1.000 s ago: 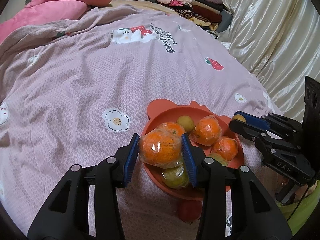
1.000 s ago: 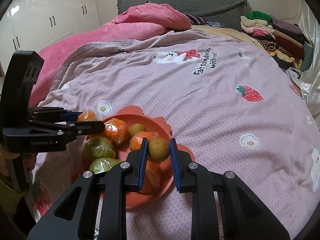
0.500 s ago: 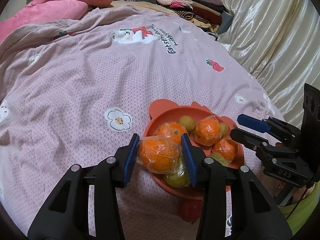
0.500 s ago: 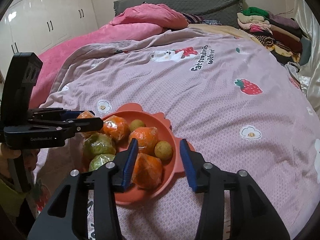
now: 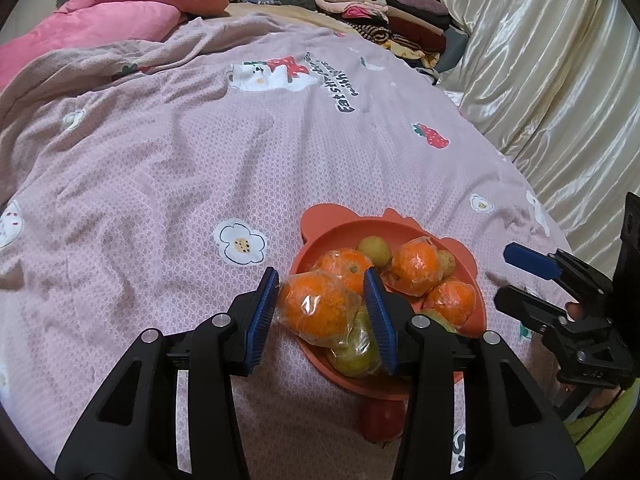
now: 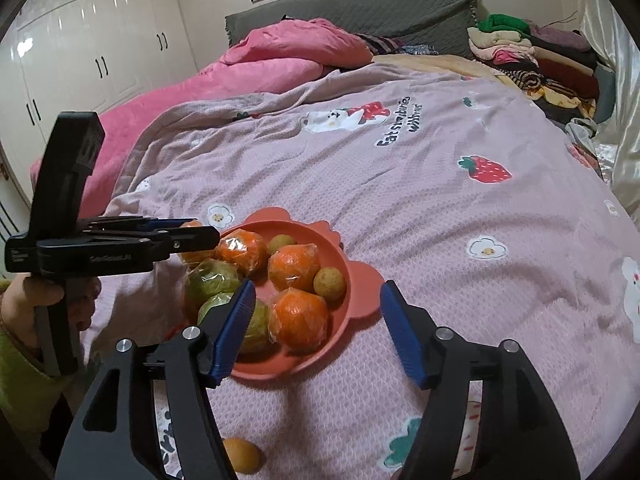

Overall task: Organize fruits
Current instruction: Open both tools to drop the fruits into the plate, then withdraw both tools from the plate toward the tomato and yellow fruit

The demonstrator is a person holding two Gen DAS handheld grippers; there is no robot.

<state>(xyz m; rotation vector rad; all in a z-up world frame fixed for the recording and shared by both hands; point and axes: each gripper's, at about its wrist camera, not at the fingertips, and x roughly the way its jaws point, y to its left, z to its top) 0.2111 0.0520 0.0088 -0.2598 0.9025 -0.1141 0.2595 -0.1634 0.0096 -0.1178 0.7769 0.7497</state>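
Lower centre, the left gripper point(image 5: 322, 312), jaws easing apart, clasps a wrapped orange point(image 5: 316, 309) (long axis sideways) above the plate point(image 5: 316, 236). The right gripper point(image 6: 318, 332), opening, holds nothing; 1 small fruit point(image 6: 329, 283) lies ahead.

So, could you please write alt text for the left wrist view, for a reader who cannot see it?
The left gripper, jaws opening, has a plastic-wrapped orange between its blue pads at the near rim of an orange bowl full of wrapped oranges and small yellow-green fruits. The bowl sits on a pink printed bedspread; the right gripper is at the right edge.
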